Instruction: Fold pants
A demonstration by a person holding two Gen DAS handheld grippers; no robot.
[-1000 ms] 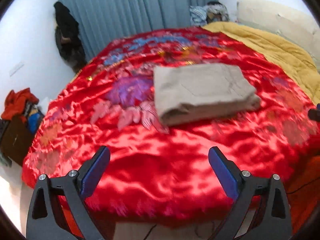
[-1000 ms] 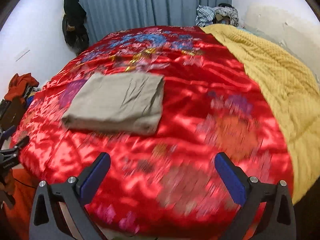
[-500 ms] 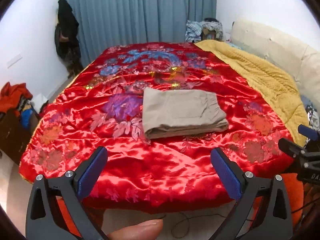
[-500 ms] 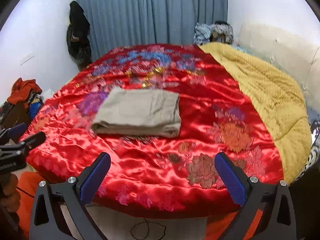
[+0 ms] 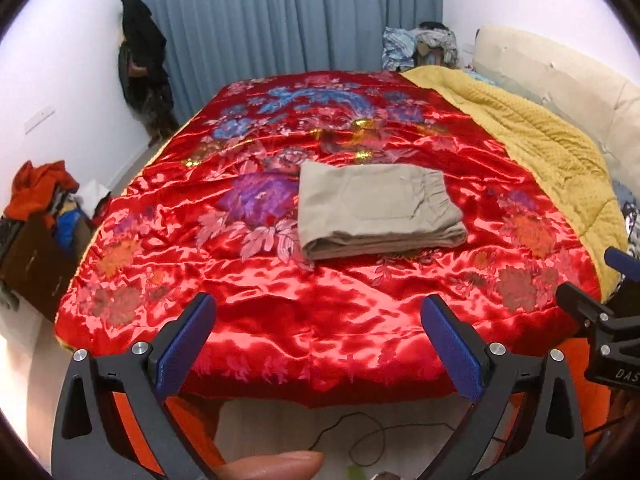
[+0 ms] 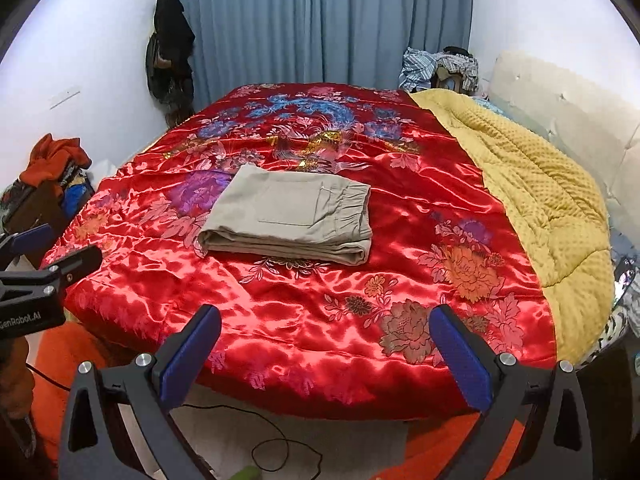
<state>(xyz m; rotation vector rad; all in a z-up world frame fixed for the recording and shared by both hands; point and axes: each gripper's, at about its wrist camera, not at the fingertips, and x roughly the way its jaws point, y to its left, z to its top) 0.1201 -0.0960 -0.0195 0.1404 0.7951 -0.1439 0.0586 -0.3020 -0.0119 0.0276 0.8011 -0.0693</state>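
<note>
Beige pants (image 5: 376, 210) lie folded into a flat rectangle in the middle of a red floral satin bedspread (image 5: 304, 308); they also show in the right wrist view (image 6: 290, 216). My left gripper (image 5: 318, 316) is open and empty, held off the bed's near edge, well short of the pants. My right gripper (image 6: 326, 326) is open and empty, likewise back from the bed. Each gripper shows at the edge of the other's view: the right one (image 5: 600, 320) and the left one (image 6: 44, 276).
A yellow quilt (image 6: 536, 196) covers the bed's right side by a cream headboard (image 6: 568, 108). Blue curtains (image 6: 320, 20) hang behind. Dark clothes (image 6: 172, 48) hang on the left wall. A box with orange clothes (image 6: 48, 176) stands left. A cable (image 6: 280, 452) lies on the floor.
Both grippers have pulled back and up from the bed, so the folded pants look smaller and farther. The pants have not moved. Both stay open.
</note>
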